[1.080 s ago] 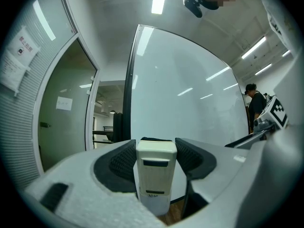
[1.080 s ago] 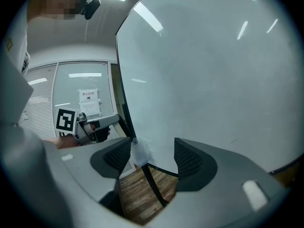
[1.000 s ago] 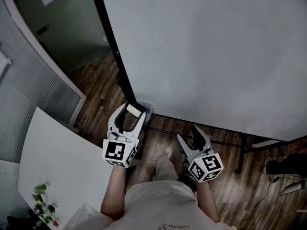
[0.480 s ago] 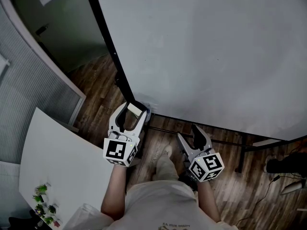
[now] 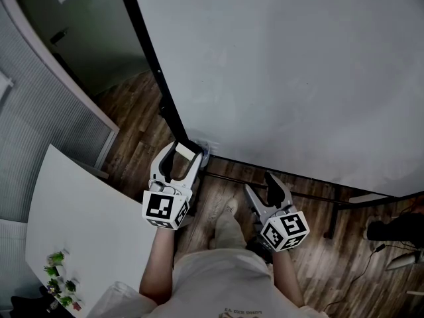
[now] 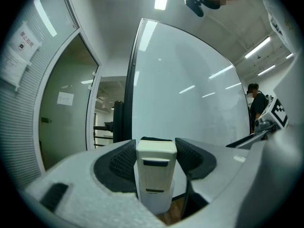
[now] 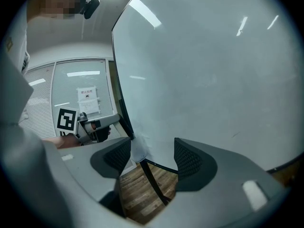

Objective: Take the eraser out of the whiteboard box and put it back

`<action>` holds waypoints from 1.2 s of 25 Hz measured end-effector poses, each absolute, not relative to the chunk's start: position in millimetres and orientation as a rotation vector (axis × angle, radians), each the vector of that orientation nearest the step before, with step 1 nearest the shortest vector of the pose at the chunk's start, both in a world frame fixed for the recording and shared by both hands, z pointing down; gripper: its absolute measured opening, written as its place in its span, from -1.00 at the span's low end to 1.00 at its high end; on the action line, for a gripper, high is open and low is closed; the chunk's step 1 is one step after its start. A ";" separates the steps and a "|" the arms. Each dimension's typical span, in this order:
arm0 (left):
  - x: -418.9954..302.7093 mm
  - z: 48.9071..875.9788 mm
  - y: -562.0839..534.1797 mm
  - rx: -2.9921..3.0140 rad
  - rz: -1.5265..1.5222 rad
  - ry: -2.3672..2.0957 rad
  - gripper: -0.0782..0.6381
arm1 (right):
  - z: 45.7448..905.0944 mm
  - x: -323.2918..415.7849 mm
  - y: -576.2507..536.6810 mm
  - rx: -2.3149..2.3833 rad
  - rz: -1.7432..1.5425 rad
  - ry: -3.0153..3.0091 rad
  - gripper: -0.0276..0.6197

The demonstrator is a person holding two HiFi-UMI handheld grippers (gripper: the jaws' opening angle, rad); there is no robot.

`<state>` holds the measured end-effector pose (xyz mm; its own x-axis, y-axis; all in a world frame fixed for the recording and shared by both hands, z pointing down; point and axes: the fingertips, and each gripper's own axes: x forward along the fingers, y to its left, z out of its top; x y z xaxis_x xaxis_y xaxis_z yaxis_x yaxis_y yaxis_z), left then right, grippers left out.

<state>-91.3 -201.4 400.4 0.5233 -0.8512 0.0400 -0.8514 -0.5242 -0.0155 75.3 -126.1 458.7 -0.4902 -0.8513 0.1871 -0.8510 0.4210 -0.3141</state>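
Note:
My left gripper [image 5: 183, 156] is shut on a cream eraser [image 5: 185, 152] and holds it level at the lower left corner of the large whiteboard [image 5: 298, 71]. In the left gripper view the eraser [image 6: 156, 167] stands upright between the dark pads, over a translucent white box [image 6: 157, 202]. That box [image 5: 204, 154] is fixed at the board's bottom corner, just right of the held eraser. My right gripper [image 5: 260, 184] hangs lower and to the right, open with nothing between its jaws. The right gripper view shows the same box [image 7: 139, 151] past its left jaw.
A white table [image 5: 73, 224] with small plants [image 5: 59, 283] lies to my left. The whiteboard's black frame and stand legs [image 5: 331, 207] cross the wood floor ahead. Cables and dark gear [image 5: 391, 234] lie at the far right. Another person [image 6: 256, 106] stands far off.

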 end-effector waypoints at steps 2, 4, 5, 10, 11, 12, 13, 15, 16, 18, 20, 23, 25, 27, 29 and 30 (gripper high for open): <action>-92.1 402.0 -200.8 2.731 0.067 -1.531 -0.06 | 459.7 75.0 -125.8 -1.585 -0.588 2.650 -0.02; -92.5 403.5 -200.5 2.725 0.067 -1.533 -0.06 | 460.3 75.6 -125.8 -1.585 -0.591 2.651 -0.02; -92.5 404.2 -200.6 2.723 0.068 -1.534 -0.06 | 460.4 76.1 -126.1 -1.586 -0.593 2.651 -0.02; -93.1 407.4 -200.5 2.714 0.077 -1.539 -0.06 | 462.5 77.3 -126.4 -1.585 -0.600 2.656 -0.02; -93.2 407.8 -200.4 2.712 0.078 -1.540 -0.06 | 463.0 77.4 -126.3 -1.584 -0.602 2.658 -0.02; -93.3 408.3 -200.7 2.710 0.079 -1.541 -0.06 | 463.4 77.5 -126.3 -1.583 -0.604 2.659 -0.02; -93.4 408.9 -201.2 2.708 0.079 -1.542 -0.06 | 463.8 77.5 -126.5 -1.582 -0.606 2.659 -0.02; -94.0 410.9 -202.8 2.702 0.082 -1.543 -0.06 | 465.1 77.4 -127.1 -1.582 -0.613 2.660 -0.02; -94.6 412.2 -203.5 2.698 0.084 -1.544 -0.06 | 466.0 77.4 -127.4 -1.582 -0.617 2.660 -0.03; -94.9 414.3 -204.4 2.693 0.090 -1.546 -0.06 | 467.6 78.1 -127.8 -1.583 -0.626 2.659 -0.03; -94.3 416.0 -205.1 2.691 0.096 -1.546 -0.06 | 469.1 79.6 -128.1 -1.583 -0.632 2.657 -0.03; -93.3 418.9 -206.5 2.686 0.104 -1.548 -0.06 | 471.5 81.3 -128.7 -1.582 -0.639 2.654 -0.03; -92.6 421.4 -207.2 2.683 0.110 -1.549 -0.06 | 472.8 82.5 -128.8 -1.580 -0.646 2.651 -0.03; -92.2 424.1 -208.3 2.679 0.119 -1.549 -0.06 | 474.2 83.7 -129.6 -1.578 -0.655 2.647 -0.03; -91.9 427.3 -210.0 2.674 0.123 -1.548 -0.06 | 476.2 84.9 -131.4 -1.579 -0.663 2.644 -0.03; -91.7 428.7 -210.6 2.671 0.124 -1.548 -0.06 | 477.1 85.4 -132.1 -1.579 -0.665 2.644 -0.03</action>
